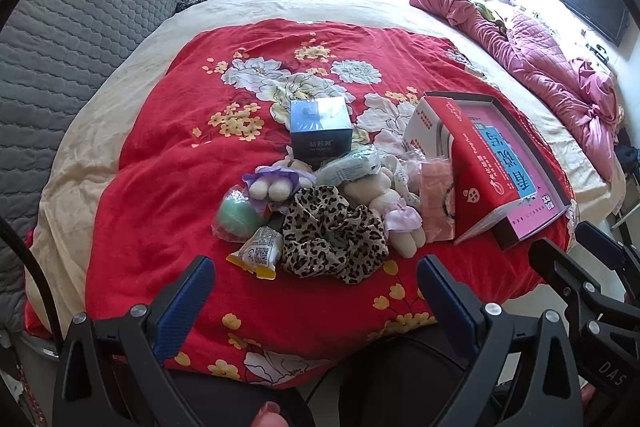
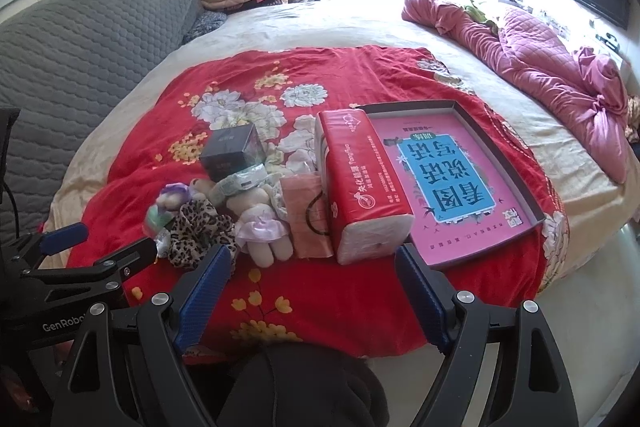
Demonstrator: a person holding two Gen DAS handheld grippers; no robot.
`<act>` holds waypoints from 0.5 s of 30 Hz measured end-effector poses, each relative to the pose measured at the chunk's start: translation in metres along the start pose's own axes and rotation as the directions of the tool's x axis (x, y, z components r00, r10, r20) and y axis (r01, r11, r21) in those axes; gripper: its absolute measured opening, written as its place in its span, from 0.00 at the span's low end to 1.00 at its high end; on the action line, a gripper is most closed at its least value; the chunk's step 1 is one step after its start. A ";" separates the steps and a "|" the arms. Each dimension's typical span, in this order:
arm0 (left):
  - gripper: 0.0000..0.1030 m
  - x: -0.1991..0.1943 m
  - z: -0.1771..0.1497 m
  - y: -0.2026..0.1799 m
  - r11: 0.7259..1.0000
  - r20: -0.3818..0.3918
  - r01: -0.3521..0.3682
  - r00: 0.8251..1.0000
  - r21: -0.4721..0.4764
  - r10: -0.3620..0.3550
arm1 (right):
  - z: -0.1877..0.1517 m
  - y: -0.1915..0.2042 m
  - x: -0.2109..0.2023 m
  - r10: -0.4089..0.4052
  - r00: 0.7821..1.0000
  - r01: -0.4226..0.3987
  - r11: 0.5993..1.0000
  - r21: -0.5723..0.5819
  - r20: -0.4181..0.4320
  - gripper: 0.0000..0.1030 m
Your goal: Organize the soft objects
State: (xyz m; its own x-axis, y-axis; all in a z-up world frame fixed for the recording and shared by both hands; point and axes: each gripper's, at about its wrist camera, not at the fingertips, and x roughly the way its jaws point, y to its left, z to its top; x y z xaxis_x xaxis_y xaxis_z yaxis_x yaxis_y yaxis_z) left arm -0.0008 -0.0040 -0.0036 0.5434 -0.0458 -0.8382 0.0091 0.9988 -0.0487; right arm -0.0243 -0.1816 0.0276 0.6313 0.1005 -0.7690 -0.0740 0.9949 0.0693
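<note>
We see both tools hovering over the near edge of a red floral blanket (image 1: 168,163) spread on a bed (image 2: 352,27); the left gripper (image 1: 316,279) has its blue-padded fingers spread wide with nothing between them, and the right gripper (image 2: 314,269) is likewise spread and empty, sitting just right of the left one. The soft things lie in a loose heap at the middle of the blanket, beyond the fingertips: a leopard-print scrunchie (image 1: 334,231) nearest the left gripper, a cream plush doll in a pale pink skirt (image 1: 394,211) touching its right side, and a second small plush with a purple frill (image 1: 276,183) just behind on the left; a green ball in clear wrap (image 1: 236,219) and a small snack packet (image 1: 260,251) sit at the heap's near left edge. A pale wrapped pack (image 1: 352,167) rests across the dolls, and a pink mesh pouch (image 2: 310,223) lies between the doll and a red tissue pack (image 2: 360,187). The tissue pack touches the left rim of a shallow dark tray (image 2: 500,155) holding a pink and blue book (its title reads upside down from here). A dark blue box (image 1: 320,127) stands just beyond the heap; a bundled pink quilt (image 2: 540,59) lies far right.
</note>
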 end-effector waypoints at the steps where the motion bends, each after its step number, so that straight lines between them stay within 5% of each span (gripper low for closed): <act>1: 0.98 0.000 0.000 0.000 1.000 0.001 0.000 1.000 0.000 0.000 | 0.000 0.000 0.000 0.002 1.000 -0.002 1.000 0.000 0.001 0.82; 15: 0.98 -0.002 0.000 0.004 1.000 -0.003 -0.001 1.000 -0.005 0.001 | -0.001 -0.001 0.000 0.002 1.000 -0.002 1.000 0.003 0.003 0.82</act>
State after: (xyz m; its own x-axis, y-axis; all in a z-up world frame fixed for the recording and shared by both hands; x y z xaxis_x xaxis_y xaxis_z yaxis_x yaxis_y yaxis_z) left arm -0.0017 -0.0003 -0.0018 0.5407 -0.0449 -0.8400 0.0042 0.9987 -0.0507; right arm -0.0253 -0.1831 0.0269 0.6330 0.1030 -0.7673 -0.0732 0.9946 0.0731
